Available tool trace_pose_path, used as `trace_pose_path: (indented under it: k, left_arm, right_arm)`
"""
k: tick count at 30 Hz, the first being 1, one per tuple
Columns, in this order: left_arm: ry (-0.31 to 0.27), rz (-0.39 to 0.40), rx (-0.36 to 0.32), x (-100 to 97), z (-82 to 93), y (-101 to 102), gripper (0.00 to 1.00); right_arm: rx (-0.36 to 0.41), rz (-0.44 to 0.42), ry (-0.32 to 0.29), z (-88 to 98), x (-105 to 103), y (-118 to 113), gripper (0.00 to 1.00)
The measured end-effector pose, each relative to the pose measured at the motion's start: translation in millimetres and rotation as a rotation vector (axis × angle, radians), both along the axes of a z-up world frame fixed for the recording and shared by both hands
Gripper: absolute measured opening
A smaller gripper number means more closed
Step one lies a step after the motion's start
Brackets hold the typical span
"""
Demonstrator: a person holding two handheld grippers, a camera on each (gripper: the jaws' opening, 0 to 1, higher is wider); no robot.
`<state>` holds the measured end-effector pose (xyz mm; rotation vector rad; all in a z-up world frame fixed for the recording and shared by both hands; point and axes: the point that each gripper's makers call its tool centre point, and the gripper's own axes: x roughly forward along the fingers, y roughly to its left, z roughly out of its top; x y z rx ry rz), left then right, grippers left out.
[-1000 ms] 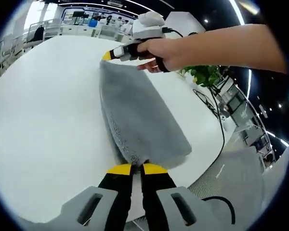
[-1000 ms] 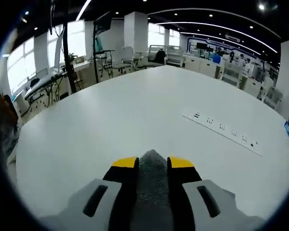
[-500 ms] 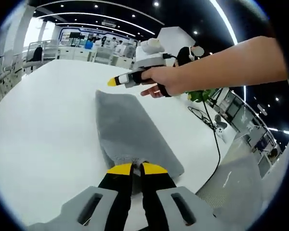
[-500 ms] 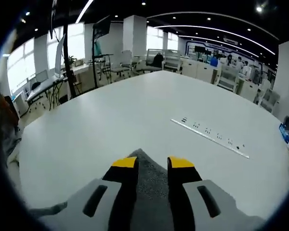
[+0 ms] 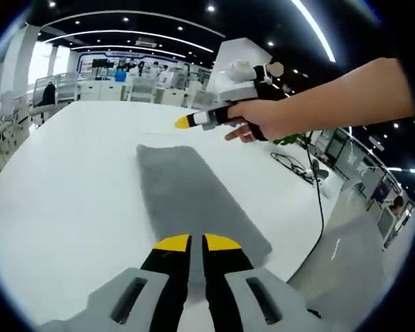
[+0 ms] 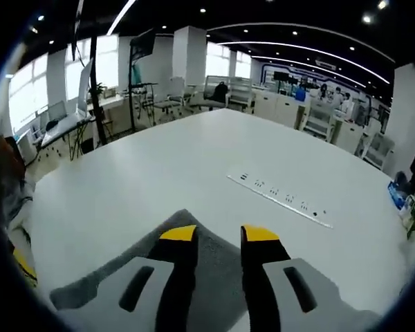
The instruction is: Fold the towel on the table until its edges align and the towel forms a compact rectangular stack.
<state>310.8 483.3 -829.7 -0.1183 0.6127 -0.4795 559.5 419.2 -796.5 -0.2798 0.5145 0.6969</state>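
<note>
The grey towel (image 5: pixel 187 194) lies flat on the white table (image 5: pixel 62 180) as a long folded strip running away from me. My left gripper (image 5: pixel 196 242) sits at its near end, jaws almost together, pinching the near edge, which the jaws hide. In the left gripper view my right gripper (image 5: pixel 194 121) hovers above the table beyond the towel's far end, held by a person's hand (image 5: pixel 277 117), with nothing in it. In the right gripper view my right gripper (image 6: pixel 218 235) is open and raised over the towel (image 6: pixel 218 277), which lies below the jaws.
A row of sockets (image 6: pixel 277 197) is set into the table ahead of the right gripper. A black cable (image 5: pixel 311 180) hangs past the table edge near a plant (image 5: pixel 290 138). Desks and chairs (image 6: pixel 214 90) stand beyond the table.
The right gripper let the towel's far end go and rose clear of it. The towel, earlier lifted and bunched, now lies flat. The left gripper has kept its hold.
</note>
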Motion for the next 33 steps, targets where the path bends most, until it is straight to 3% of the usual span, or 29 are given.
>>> trace_pose_path:
  k: [6, 18, 24, 29, 33]
  left_arm:
    - [-0.002, -0.011, 0.04, 3.1, -2.8, 3.3, 0.07]
    - [-0.029, -0.022, 0.078, 14.7, 18.5, 7.2, 0.09]
    - [-0.038, -0.047, 0.118, 25.6, 25.5, 13.8, 0.1]
    - [-0.048, -0.065, 0.137, 39.1, 32.4, 19.3, 0.11]
    - [-0.063, -0.071, 0.151, 52.2, 40.9, 21.3, 0.12]
  right_arm:
    - [0.005, 0.038, -0.022, 10.7, -5.9, -7.3, 0.26]
    - [0.036, 0.054, -0.037, 24.9, -15.0, -29.0, 0.25]
    - [0.048, 0.073, -0.047, 32.5, -28.9, -34.9, 0.24]
    - [0.016, 0.125, -0.079, 33.4, -42.8, -37.7, 0.21]
    - [0.035, 0.1, -0.077, 35.4, -40.0, -44.7, 0.2]
